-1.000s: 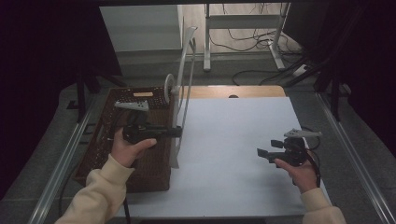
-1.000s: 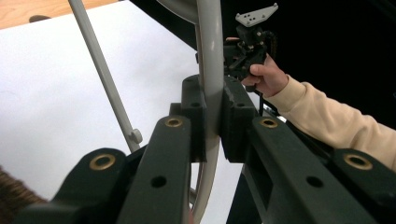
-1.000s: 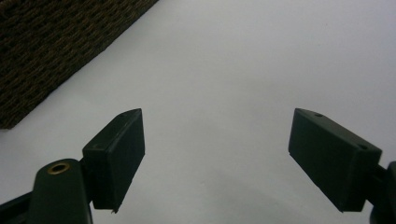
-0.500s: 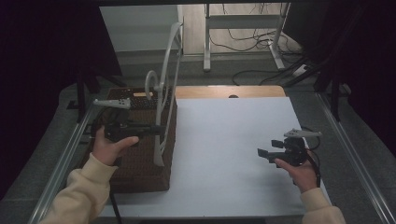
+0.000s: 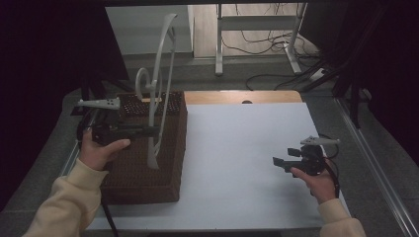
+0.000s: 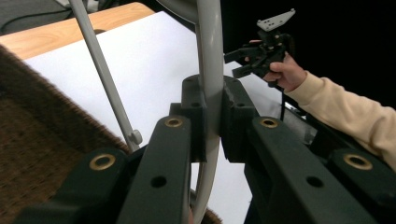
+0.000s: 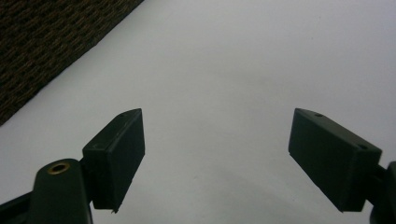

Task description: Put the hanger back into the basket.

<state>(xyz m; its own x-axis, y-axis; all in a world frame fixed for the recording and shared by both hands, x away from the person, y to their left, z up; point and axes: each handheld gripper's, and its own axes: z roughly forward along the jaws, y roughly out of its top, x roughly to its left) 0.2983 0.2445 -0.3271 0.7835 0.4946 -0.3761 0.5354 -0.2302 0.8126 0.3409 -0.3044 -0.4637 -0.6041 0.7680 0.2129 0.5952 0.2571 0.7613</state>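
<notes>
A grey-white plastic clothes hanger [image 5: 160,89] stands nearly upright over a brown woven basket [image 5: 143,173] at the table's left. My left gripper [image 5: 154,131] is shut on its lower bar. In the left gripper view the jaws clamp the hanger's curved bar [image 6: 211,70] at the left gripper [image 6: 212,121], and a thin rod of the hanger slants down to the left. My right gripper [image 5: 279,163] hovers low over the white sheet [image 5: 237,158] at the right, open, with nothing between its jaws [image 7: 217,140]. It also appears far off as the right gripper [image 6: 238,63].
A strip of wooden tabletop [image 5: 237,96] shows beyond the white sheet. Metal rails [image 5: 375,163] run along the table's right side. Cables and a desk frame [image 5: 257,44] lie on the floor behind. The basket's corner [image 7: 56,42] sits upper left of the right jaws.
My left gripper moved left and lifted the hanger, which now stands taller over the basket's far end. The right gripper stayed where it was.
</notes>
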